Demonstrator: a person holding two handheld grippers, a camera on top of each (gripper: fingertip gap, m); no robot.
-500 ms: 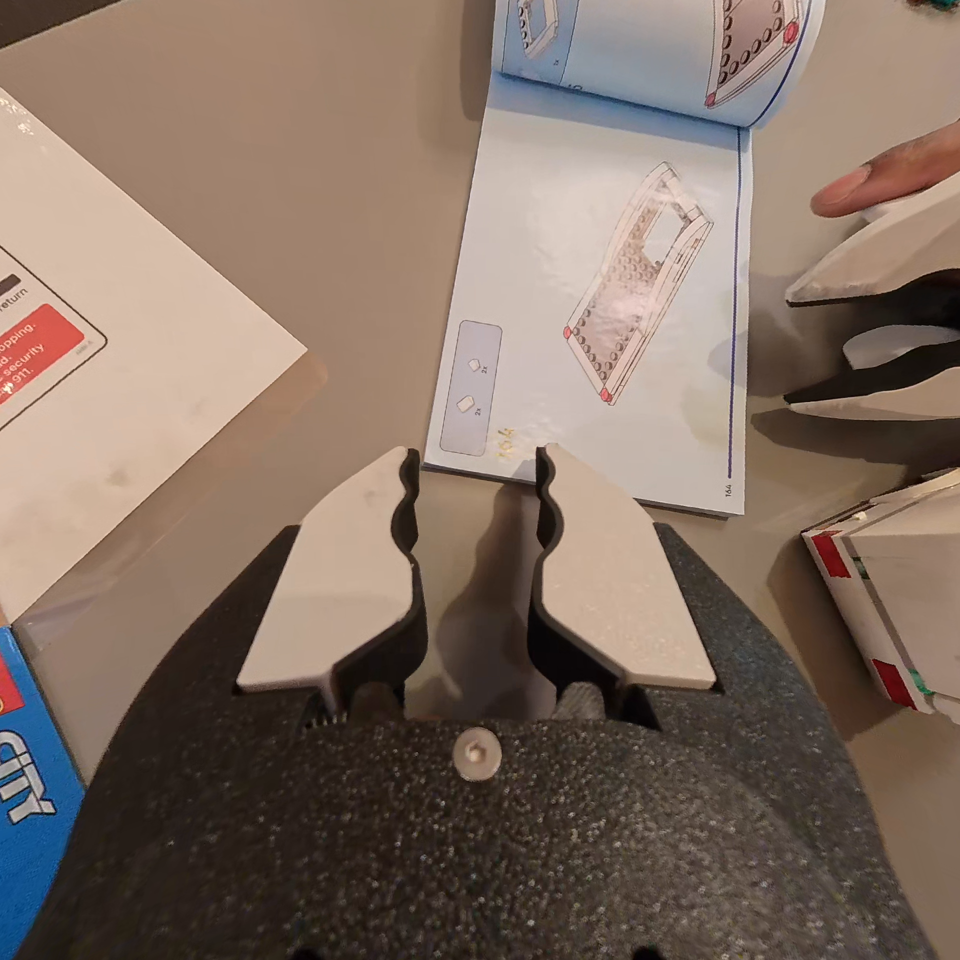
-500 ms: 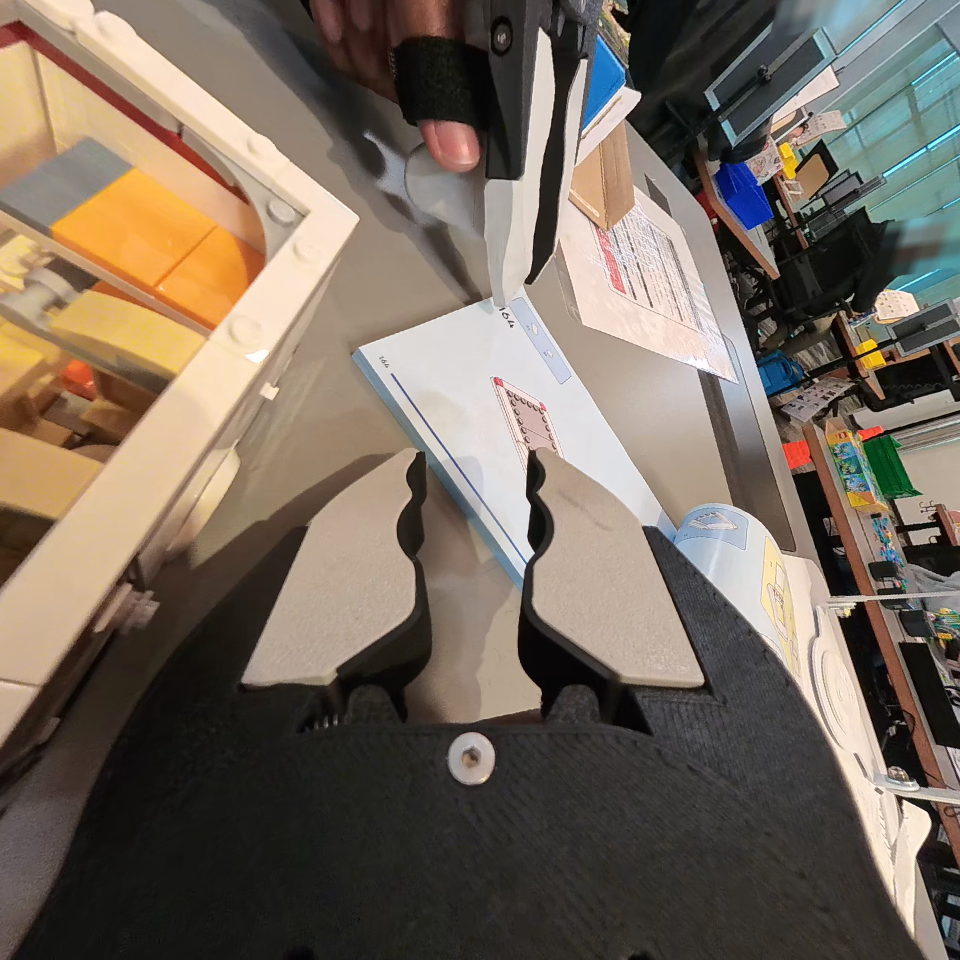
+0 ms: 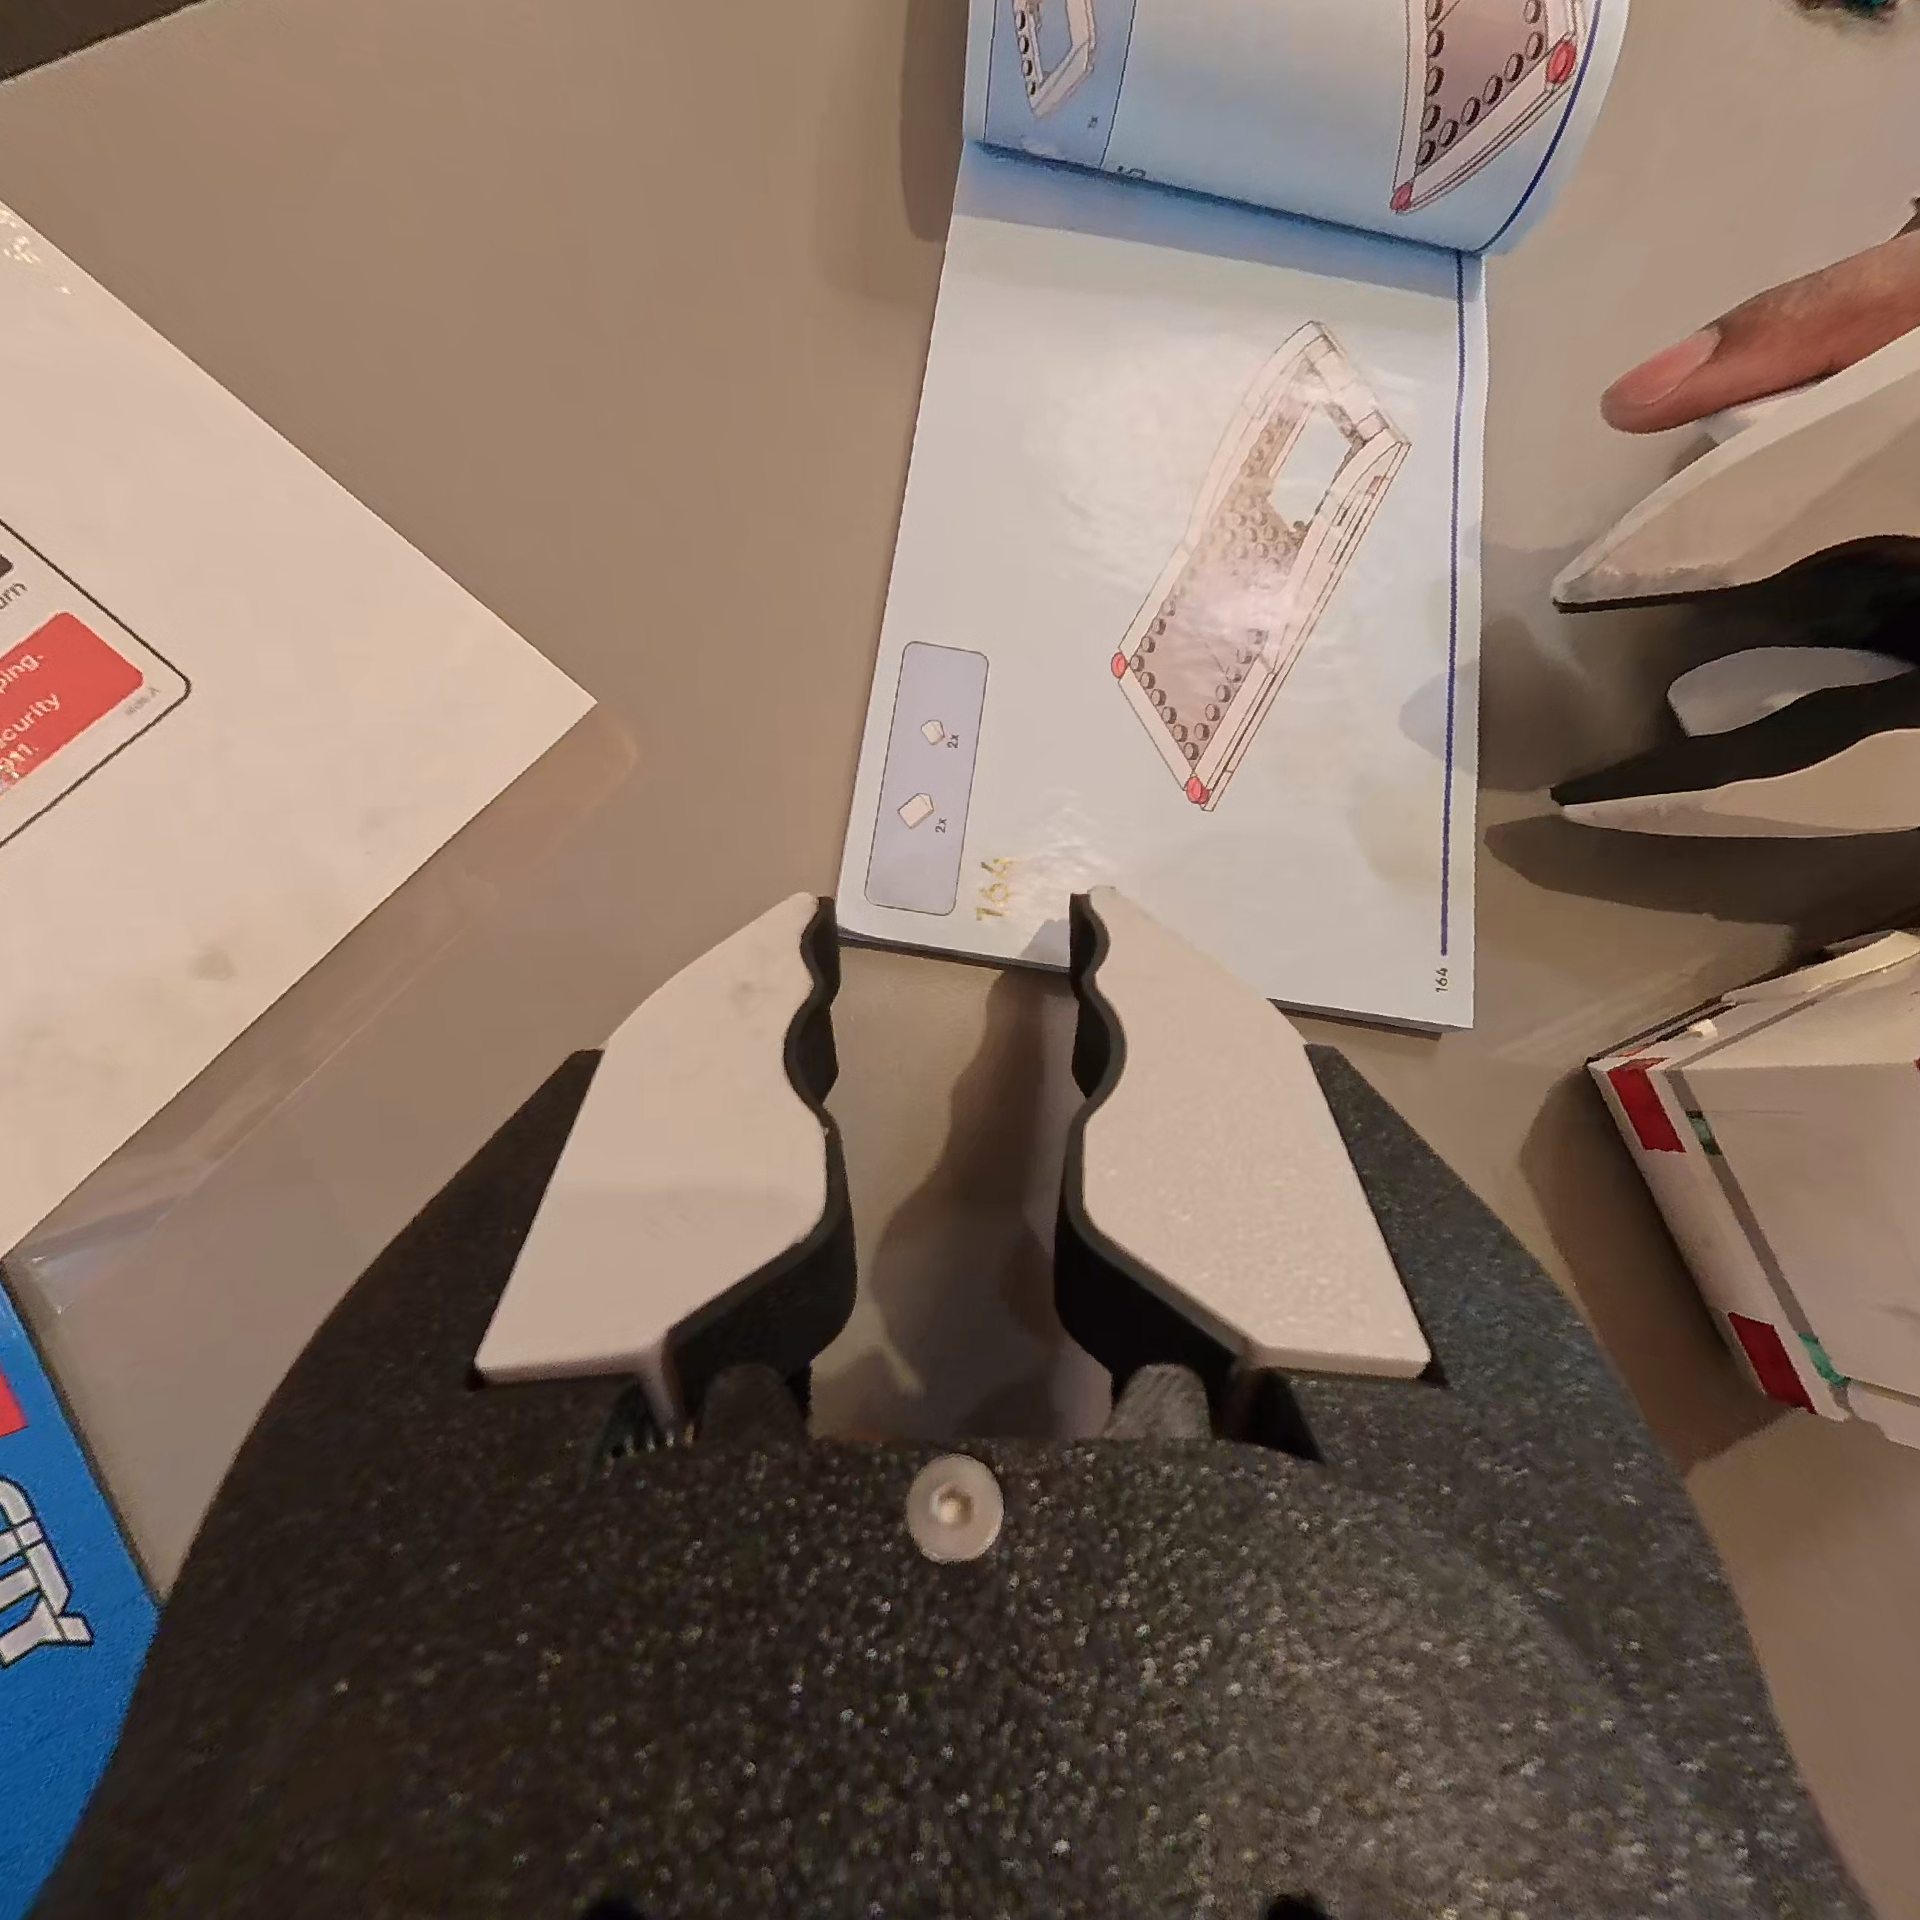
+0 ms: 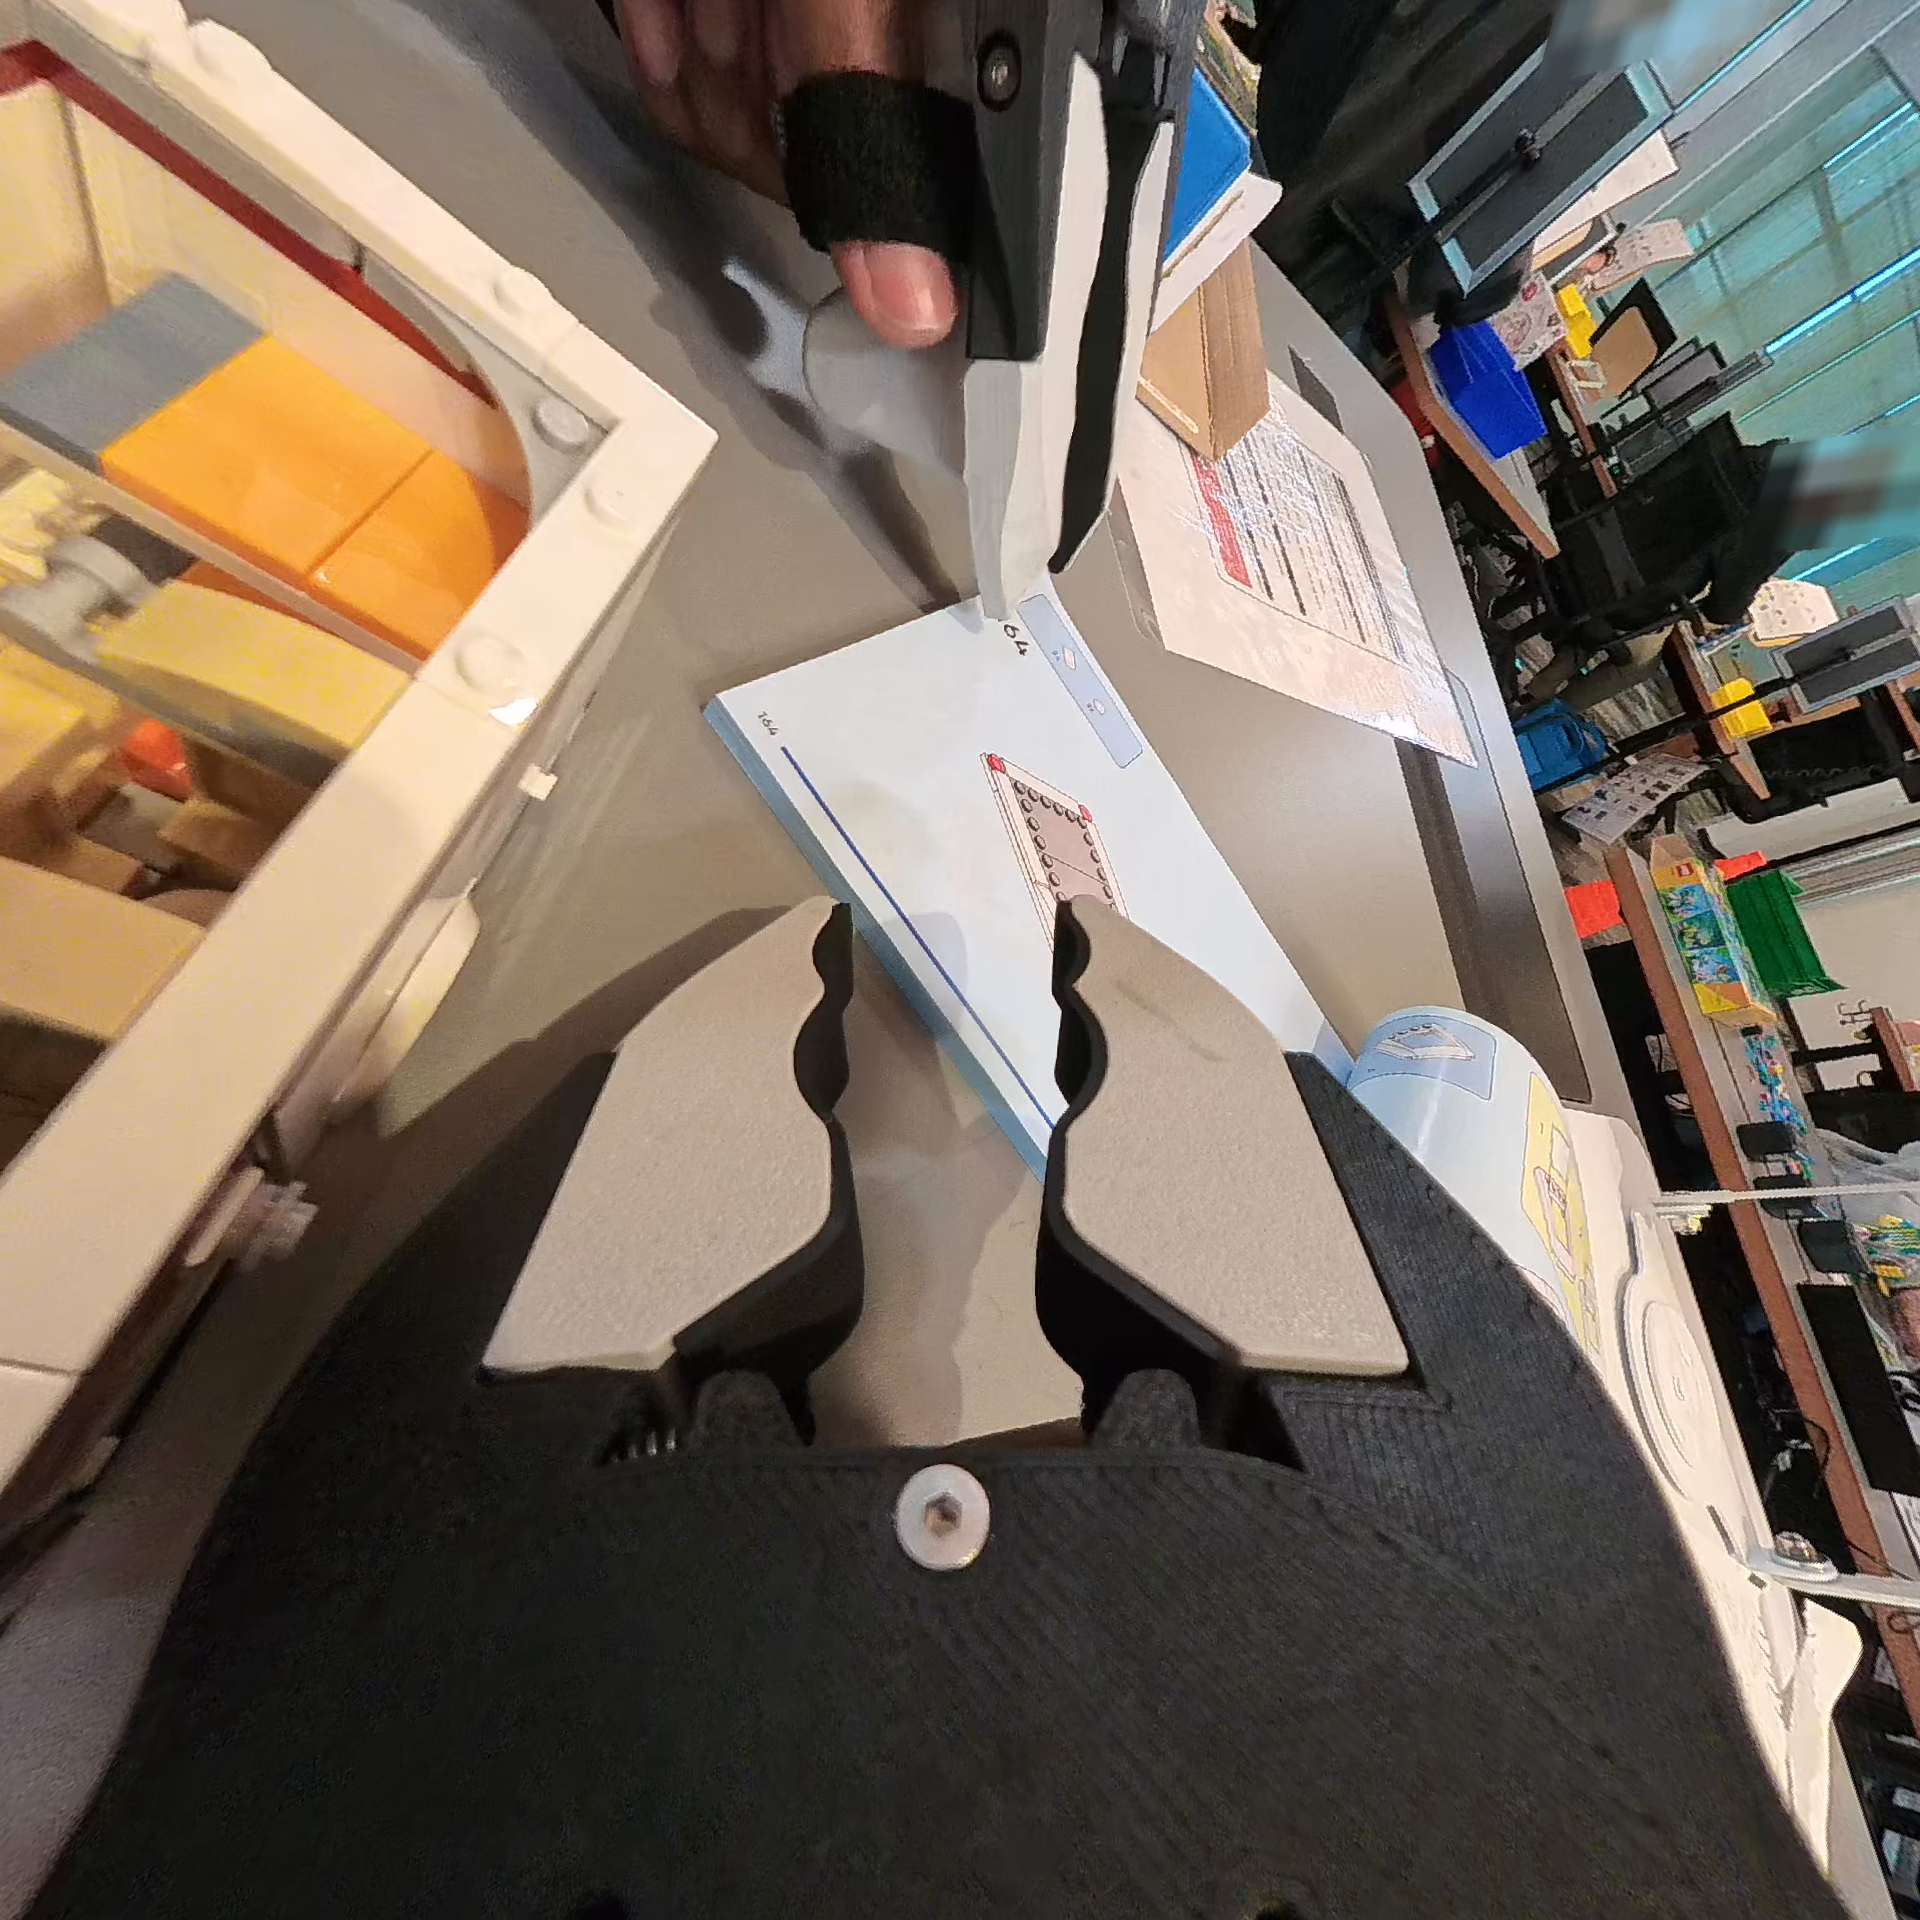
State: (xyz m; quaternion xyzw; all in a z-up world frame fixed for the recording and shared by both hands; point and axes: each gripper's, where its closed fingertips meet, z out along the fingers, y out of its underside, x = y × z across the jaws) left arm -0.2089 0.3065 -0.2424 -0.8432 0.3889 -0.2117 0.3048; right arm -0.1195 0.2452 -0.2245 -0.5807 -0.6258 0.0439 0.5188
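open fingers (image 3: 951, 914) at booklet (image 3: 1174, 623) edge

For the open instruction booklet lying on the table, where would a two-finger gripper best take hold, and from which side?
Probably the instruction booklet at its long free edge beside the blue line, approached low from the white brick model side. The pages lie flat with a visible stack thickness there, so one finger could slide under. The far end curls into a roll, a poorer hold. Both grippers, left and right, are open and empty.

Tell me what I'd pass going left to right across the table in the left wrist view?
Blue box → white laminated sheet → open left gripper → open instruction booklet → right gripper above a white brick model.
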